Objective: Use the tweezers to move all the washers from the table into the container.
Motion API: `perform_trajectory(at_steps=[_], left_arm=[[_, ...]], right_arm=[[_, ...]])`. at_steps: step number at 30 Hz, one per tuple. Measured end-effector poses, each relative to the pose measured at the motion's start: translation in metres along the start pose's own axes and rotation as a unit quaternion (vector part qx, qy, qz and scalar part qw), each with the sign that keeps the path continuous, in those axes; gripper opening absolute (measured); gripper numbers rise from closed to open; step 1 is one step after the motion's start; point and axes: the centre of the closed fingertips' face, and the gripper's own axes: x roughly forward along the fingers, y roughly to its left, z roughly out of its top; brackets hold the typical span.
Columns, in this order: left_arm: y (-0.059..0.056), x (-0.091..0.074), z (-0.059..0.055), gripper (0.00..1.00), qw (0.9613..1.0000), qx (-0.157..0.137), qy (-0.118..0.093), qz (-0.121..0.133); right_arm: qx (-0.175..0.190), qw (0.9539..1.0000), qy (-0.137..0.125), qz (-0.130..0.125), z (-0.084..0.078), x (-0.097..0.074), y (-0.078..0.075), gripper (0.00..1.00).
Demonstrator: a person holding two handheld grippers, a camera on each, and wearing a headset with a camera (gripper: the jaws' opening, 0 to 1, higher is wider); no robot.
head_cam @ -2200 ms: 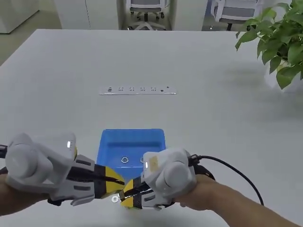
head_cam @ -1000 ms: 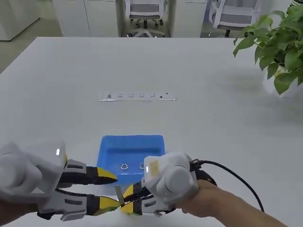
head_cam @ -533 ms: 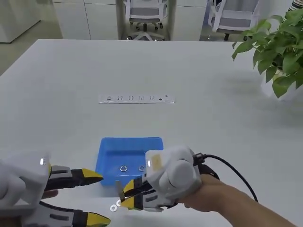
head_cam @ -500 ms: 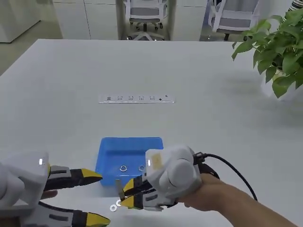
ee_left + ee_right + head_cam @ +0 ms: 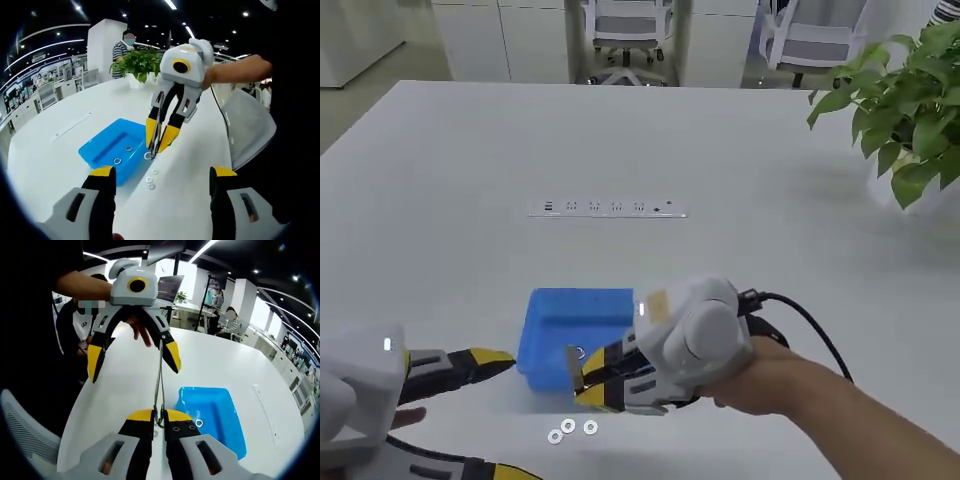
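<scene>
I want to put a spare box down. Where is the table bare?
Bare: the wide table beyond the power strip, and the stretch between that strip and the plant. Crowded: the near edge, with the blue tray, loose washers, the right tool with tweezers and the left tool.

The blue rectangular plastic container [image 5: 545, 320] sits on the white worktop [image 5: 750, 230] close to its near edge, about midway along. Three small metal ring washers [image 5: 570, 428] lie on the worktop just before the container; two more washers [image 5: 128, 148] lie inside it. The long flat power strip [image 5: 608, 208] lies behind the container, well apart, toward the worktop's middle. The green leafy potted plant [image 5: 895, 100] stands at the far right edge. The thin metal tweezers [image 5: 159, 380], between the right gripper's [image 5: 582, 382] jaws, reach over the container's near edge.
</scene>
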Motion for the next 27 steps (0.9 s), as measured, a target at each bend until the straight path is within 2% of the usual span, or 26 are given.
perform_trajectory(at_steps=[8,12,27], left_arm=[[0.000,-0.002,0.000,0.96,0.9999,-0.006,-0.003,0.012],[0.001,-0.003,0.000,0.99,0.9999,-0.010,-0.005,0.013],[0.006,-0.006,0.005,0.99,0.9992,-0.026,-0.017,0.026]], right_arm=[[-0.002,0.9999,-0.007,-0.010,0.005,-0.008,-0.011,0.08],[-0.003,0.9999,-0.008,-0.014,0.006,-0.010,-0.018,0.08],[-0.007,0.9995,-0.015,-0.026,0.004,-0.010,-0.045,0.08]])
